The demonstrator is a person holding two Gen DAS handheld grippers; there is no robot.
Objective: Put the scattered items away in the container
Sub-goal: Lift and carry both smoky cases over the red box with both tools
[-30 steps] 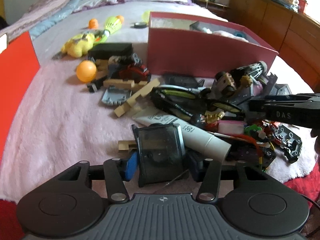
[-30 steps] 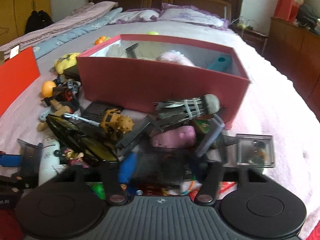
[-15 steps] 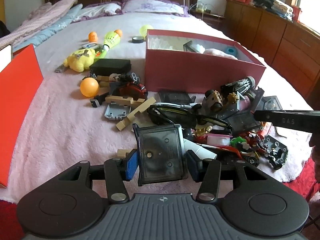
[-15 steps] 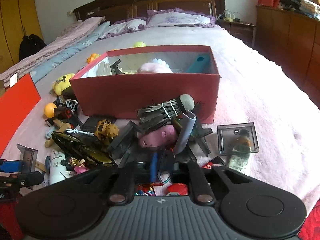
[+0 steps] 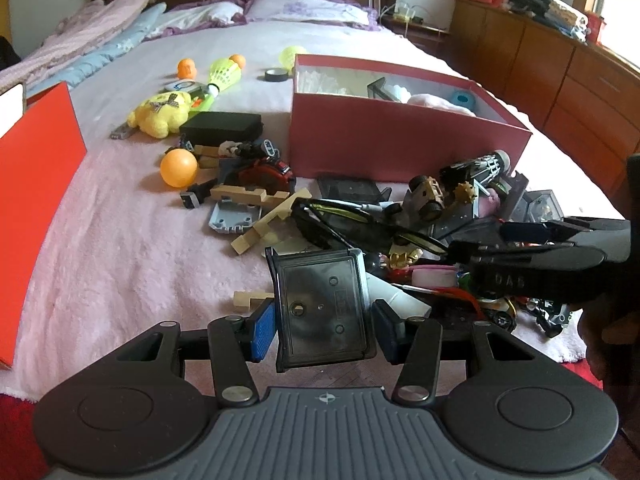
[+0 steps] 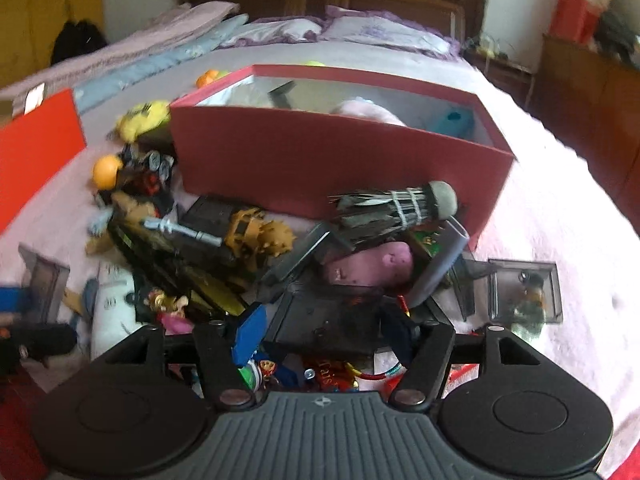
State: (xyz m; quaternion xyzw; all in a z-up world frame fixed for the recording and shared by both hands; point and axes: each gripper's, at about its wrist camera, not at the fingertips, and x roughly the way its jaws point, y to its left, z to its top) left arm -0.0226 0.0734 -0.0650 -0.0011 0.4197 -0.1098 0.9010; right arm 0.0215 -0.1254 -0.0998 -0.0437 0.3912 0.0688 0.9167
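Observation:
My left gripper is shut on a smoky clear plastic case and holds it above the near end of the pile. The red box stands beyond the pile, with several items inside. My right gripper is open, low over the pile, with a dark flat case between its fingers; I cannot tell if they touch it. The box shows in the right wrist view too. A shuttlecock, a pink toy and a toy vehicle lie in front of it.
A pink blanket covers the bed. A red lid stands at the left. A yellow plush, orange ball, black block and wooden pieces lie left of the box. A clear case lies at the right.
My left gripper has lifted the clear case up and back from the pile. My right gripper closed briefly, then opened, and has moved forward over the dark flat case.

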